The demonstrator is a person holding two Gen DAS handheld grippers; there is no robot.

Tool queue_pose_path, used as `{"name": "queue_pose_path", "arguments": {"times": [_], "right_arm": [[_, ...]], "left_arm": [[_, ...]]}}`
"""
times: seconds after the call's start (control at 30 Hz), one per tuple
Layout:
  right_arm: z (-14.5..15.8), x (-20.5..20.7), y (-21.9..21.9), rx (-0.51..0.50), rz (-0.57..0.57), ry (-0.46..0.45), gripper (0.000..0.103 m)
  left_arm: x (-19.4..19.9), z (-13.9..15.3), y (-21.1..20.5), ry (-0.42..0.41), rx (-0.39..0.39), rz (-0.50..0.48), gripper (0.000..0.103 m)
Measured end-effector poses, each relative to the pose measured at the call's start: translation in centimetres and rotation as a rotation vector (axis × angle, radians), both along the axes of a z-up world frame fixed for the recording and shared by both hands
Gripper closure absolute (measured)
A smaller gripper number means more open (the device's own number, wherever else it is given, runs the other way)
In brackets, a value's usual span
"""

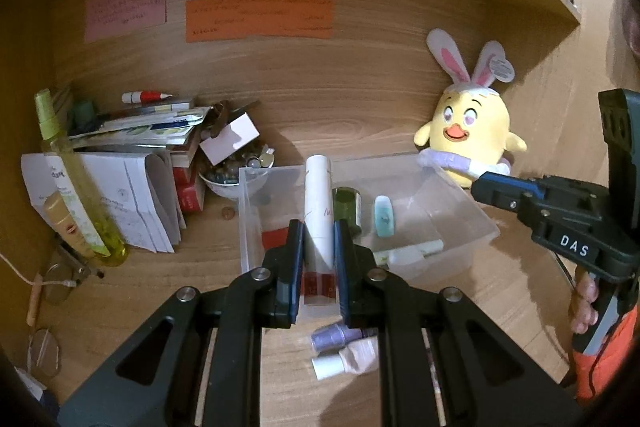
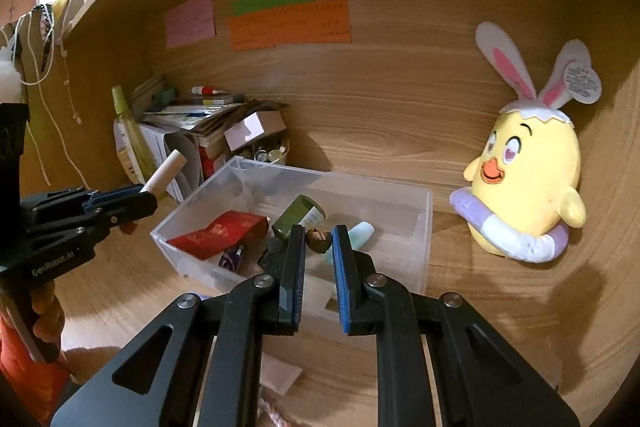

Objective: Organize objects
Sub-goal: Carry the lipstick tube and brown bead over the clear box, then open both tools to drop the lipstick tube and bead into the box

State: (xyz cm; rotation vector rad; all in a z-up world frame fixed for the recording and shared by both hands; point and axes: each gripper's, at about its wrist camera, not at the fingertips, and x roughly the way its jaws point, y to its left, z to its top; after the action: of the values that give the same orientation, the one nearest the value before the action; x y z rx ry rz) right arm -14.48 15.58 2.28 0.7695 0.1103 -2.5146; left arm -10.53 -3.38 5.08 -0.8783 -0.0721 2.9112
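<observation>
Between the left hand-held gripper [image 1: 319,239] fingers: white tube [image 1: 318,203], apparently clamped.

The left gripper [image 1: 318,231] grips a white tube [image 1: 319,211] between its two fingers [image 1: 295,247], the tube's capped end pointing forward over a clear plastic bin [image 1: 460,211] on the wooden counter [image 1: 500,307]. In the bin lie a dark green bottle [image 1: 346,205], a small teal bottle [image 1: 383,215], a white marker-like tube [image 1: 416,251] and a red item [image 1: 275,238]. Below the fingers, on the counter, two small nail polish bottles [image 1: 344,349] lie side by side. A yellow chick plush [image 1: 468,131] with bunny ears stands behind the bin's right corner. At the right edge the right gripper [image 1: 486,187] points its fingertips toward the bin. A stack of papers [image 1: 132,195] and a green spray bottle [image 1: 72,179] stand at the left.
</observation>
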Motion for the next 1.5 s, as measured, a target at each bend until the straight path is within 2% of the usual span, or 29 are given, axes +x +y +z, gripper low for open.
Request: {"name": "queue_pose_path", "arguments": {"times": [0.3,0.6,0.83,1.03,1.23,1.33,1.4,1.5], "right_arm": [[-1.0,-2.9,-1.1,0.011,-0.020,-0.038,0.091],[-4.9,-6.1,-1.4,0.080,-0.055,-0.138,0.091],[-6.2,-7.3,-1.4,0.125,-0.081,-0.172,0.091],[-6.6,-7.1,-1.9,0.164,-0.096,-0.146,0.091],[-6.5,-7.1,-1.8,0.151,-0.083,-0.160,0.090],[-6.5,-7.0,-1.8,0.143,-0.079,-0.170,0.084],[-6.3,-6.9,-1.8,0.139,-0.079,-0.169,0.080],[-5.8,-6.4,-1.8,0.134,-0.074,-0.155,0.078]], "left_arm": [[-2.9,-0.9,-0.8,-0.037,0.021,0.030,0.089],[-5.9,-3.7,-1.8,-0.122,0.033,0.061,0.089],[-7.1,-5.5,-2.3,-0.183,0.044,0.063,0.089],[-6.6,-5.4,-1.8,-0.170,0.019,0.061,0.089],[-6.0,-4.8,-1.6,-0.151,0.018,0.051,0.088],[-5.4,-4.3,-1.4,-0.139,0.022,0.042,0.087],[-4.9,-4.0,-1.2,-0.128,0.020,0.038,0.079],[-3.9,-3.4,-0.9,-0.104,0.011,0.031,0.072]]}}
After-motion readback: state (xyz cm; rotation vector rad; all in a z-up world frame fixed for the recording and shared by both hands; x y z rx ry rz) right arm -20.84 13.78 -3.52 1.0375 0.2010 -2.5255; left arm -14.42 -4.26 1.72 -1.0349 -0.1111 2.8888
